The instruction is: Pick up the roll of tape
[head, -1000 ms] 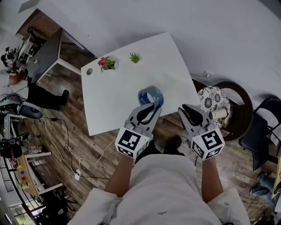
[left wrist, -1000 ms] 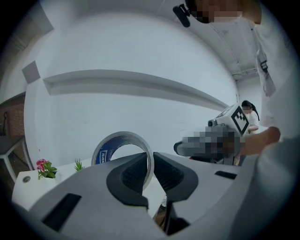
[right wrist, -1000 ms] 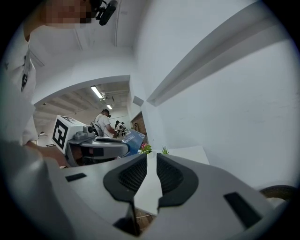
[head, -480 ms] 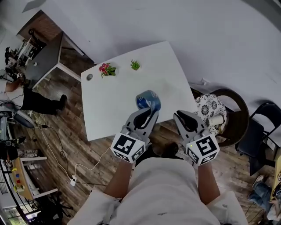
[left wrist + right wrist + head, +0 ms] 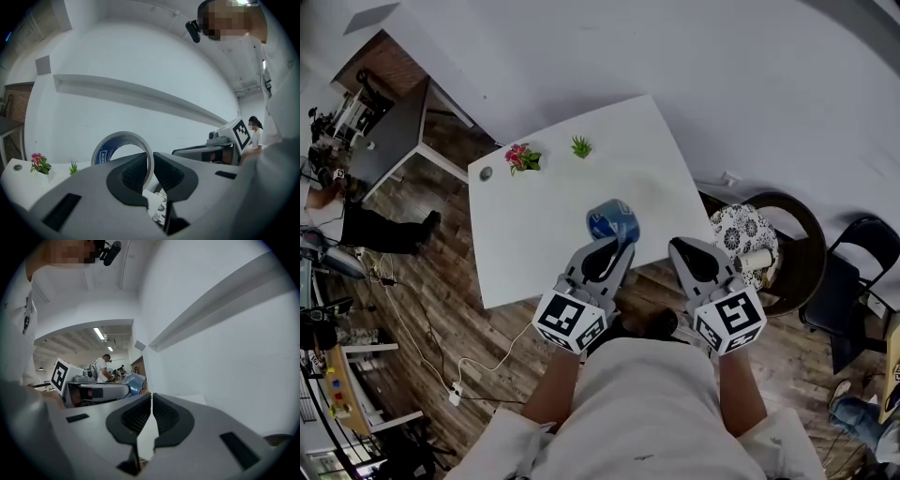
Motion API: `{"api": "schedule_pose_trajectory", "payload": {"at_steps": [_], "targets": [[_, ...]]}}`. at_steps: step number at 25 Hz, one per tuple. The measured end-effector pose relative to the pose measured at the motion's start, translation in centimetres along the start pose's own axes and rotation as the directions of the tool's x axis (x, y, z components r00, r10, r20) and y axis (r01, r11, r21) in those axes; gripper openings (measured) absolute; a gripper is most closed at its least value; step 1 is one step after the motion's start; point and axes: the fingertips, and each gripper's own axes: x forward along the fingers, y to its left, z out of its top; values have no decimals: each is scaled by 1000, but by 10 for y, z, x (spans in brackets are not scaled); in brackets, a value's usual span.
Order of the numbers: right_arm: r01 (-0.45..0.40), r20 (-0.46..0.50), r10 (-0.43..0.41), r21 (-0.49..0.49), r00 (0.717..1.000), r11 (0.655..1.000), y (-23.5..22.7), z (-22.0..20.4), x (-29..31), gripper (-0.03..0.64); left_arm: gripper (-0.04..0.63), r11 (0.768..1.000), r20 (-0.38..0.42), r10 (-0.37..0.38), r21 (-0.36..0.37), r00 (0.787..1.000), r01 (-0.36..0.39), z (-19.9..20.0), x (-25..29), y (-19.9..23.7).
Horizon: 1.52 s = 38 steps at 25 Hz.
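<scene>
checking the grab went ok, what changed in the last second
The right tongs are closing from wider apart, with nothing between them. The left tongs stayed clamped on the roll of tape, held above the table; the flowers and green plant are unmoved.

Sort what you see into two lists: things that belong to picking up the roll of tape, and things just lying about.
Belonging to the job:
- roll of tape, clamped in the left hand-held gripper
- right hand-held gripper, jaws closing, nothing between them

Just lying about:
- pink flowers
- small green plant
- round grey disc at the table corner
- patterned cushion
</scene>
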Motion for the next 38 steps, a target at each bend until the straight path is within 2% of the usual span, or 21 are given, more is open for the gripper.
{"api": "schedule_pose_trajectory", "payload": {"at_steps": [7,29,38], "targets": [[11,12,-11,-3,1000,1000,-1,3,-3,12,55,1000,-1,-19,7,1000,19,3,3,-3],[11,-5,-11,-7,1000,1000,2,-2,-1,6,54,1000,-13,-21,-2,1000,21,-3,2,1],[13,-3,-13,-8,1000,1000,1,0,0,5,55,1000,-23,-21,15,1000,22,-2,2,0]]}}
